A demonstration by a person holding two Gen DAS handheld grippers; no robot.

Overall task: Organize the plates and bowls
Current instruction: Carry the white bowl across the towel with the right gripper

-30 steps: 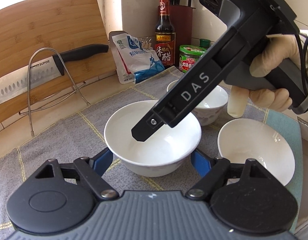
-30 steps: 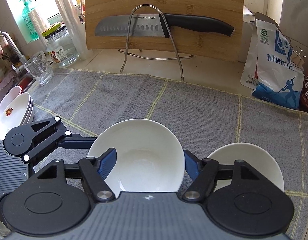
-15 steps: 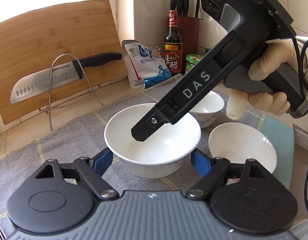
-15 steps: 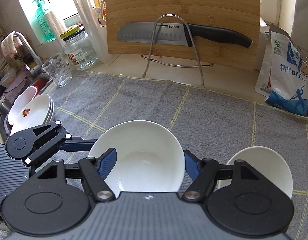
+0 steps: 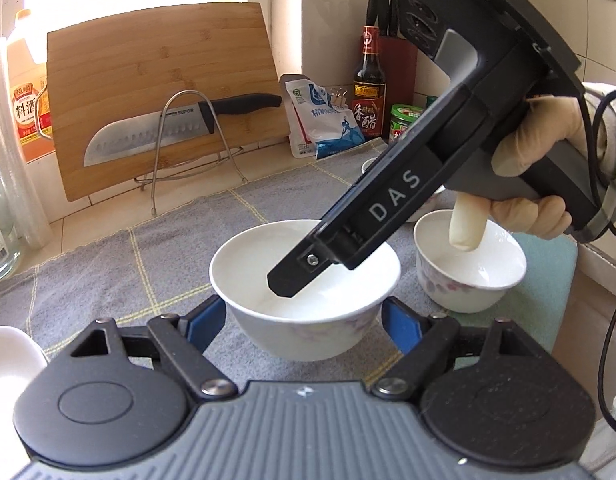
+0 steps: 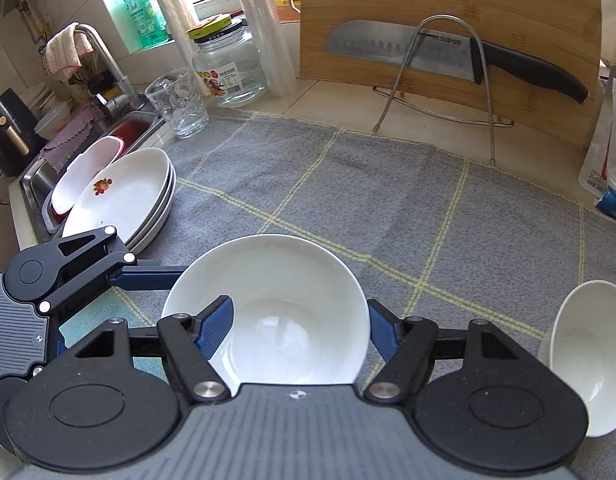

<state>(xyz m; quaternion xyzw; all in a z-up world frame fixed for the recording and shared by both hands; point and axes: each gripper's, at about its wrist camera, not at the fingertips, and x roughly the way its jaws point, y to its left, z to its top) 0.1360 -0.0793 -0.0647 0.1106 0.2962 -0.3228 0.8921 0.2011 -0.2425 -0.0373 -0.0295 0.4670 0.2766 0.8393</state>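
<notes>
A white bowl (image 5: 305,292) sits between the blue pads of the left gripper (image 5: 304,320), both pads pressed against its outer wall; it appears held above the grey checked cloth (image 5: 120,264), though contact with the cloth cannot be ruled out. From the right wrist the same bowl (image 6: 268,312) appears with the right gripper (image 6: 300,328) clamped on its rim, one pad inside the bowl and the other outside.

Only the left wrist view shows the bowl's outer wall, which carries a faint pink floral print; the inside is plain glossy white. That view alone also shows the gloved right hand (image 5: 536,168) on the right gripper's handle, and a smaller floral bowl (image 5: 470,268) just beside the held one.

Only the right wrist view shows a stack of white plates (image 6: 124,200) at the cloth's left edge beside the sink (image 6: 120,132), and a drinking glass (image 6: 178,106).

Both views show the cutting board (image 6: 452,36) with a knife (image 6: 448,54) in a wire stand.
</notes>
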